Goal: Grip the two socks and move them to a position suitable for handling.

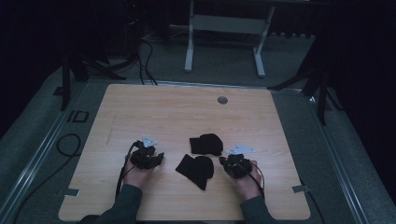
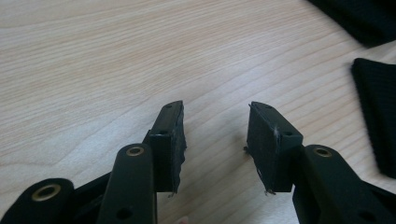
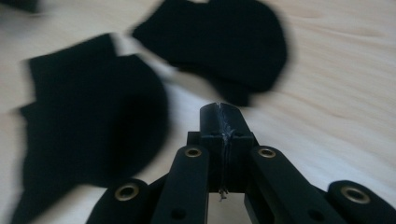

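Observation:
Two black knitted cloth pieces lie on the wooden table (image 1: 154, 112). One black piece (image 1: 206, 143) lies farther back, the other black piece (image 1: 195, 170) nearer the front, between my two hands. My left gripper (image 1: 156, 158) rests on the table left of them, open with nothing between its jaws (image 2: 215, 135); the ribbed edge of a cloth (image 2: 378, 116) lies to its right. My right gripper (image 1: 224, 162) sits right of the nearer cloth, shut with nothing held (image 3: 220, 116). Both cloths (image 3: 93, 121) (image 3: 219, 42) lie ahead of it, blurred.
A grey round cable cap (image 1: 222, 100) is set in the table near its far edge. Cables (image 1: 67, 144) trail on the floor at the left. A white desk frame (image 1: 224, 28) stands beyond the table.

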A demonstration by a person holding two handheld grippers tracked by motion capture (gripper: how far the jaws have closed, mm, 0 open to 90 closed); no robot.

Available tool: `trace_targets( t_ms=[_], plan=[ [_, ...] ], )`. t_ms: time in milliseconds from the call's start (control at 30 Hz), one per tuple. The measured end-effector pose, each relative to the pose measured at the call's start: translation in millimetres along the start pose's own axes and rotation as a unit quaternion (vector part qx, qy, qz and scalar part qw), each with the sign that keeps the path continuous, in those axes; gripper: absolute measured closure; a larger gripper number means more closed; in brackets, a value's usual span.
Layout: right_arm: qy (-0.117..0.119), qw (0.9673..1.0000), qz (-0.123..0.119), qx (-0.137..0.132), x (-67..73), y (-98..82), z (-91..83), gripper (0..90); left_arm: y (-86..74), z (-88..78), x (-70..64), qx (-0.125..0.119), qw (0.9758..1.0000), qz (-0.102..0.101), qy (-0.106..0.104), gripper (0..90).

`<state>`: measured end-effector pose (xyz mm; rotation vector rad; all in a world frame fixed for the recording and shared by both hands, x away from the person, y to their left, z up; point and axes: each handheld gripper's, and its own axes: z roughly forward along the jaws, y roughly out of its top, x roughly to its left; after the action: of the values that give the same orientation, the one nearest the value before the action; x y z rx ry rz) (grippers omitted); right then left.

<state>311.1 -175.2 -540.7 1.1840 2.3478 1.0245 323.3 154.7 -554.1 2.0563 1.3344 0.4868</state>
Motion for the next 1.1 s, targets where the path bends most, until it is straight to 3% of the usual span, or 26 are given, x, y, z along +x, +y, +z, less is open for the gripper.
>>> trace_targets(
  t_ms=[133, 267, 400, 567, 867, 1000, 1100],
  plan=[
    [0.038, 0.9992, -0.014, 0.009, 19.8, 1.1, 7.8, 85.9, 0.8, -7.1, -5.1, -0.011, 0.9998, 0.004, -0.013, 58.1],
    [0.037, 0.9982, -0.029, 0.037, 30.0, -2.3, 19.8, 86.4, 2.9, -12.7, -10.5, -0.023, 0.9993, 0.008, -0.029, 61.0],
    [0.037, 0.9982, -0.029, 0.038, 30.6, -1.7, 20.9, 86.9, 4.3, -16.0, -19.2, -0.034, 0.9984, 0.016, -0.043, 64.8],
    [0.039, 0.9983, -0.024, 0.037, 29.5, -2.1, 21.2, 87.0, 4.5, -20.7, -38.5, -0.039, 0.9962, 0.045, -0.063, 71.1],
    [0.046, 0.9981, -0.02, 0.036, 27.3, -2.1, 21.7, 86.9, 0.8, -13.2, -72.8, -0.019, 0.9902, 0.083, -0.111, 83.2],
    [0.049, 0.9981, -0.015, 0.033, 26.1, -2.5, 21.9, 86.6, -3.7, -6.7, -81.5, 0.006, 0.9905, 0.089, -0.104, 85.0],
    [0.064, 0.9974, 0.005, 0.032, 22.2, -3.4, 21.9, 86.3, -6.4, -3.2, -83.8, 0.018, 0.9911, 0.096, -0.091, 85.3]
  ],
)
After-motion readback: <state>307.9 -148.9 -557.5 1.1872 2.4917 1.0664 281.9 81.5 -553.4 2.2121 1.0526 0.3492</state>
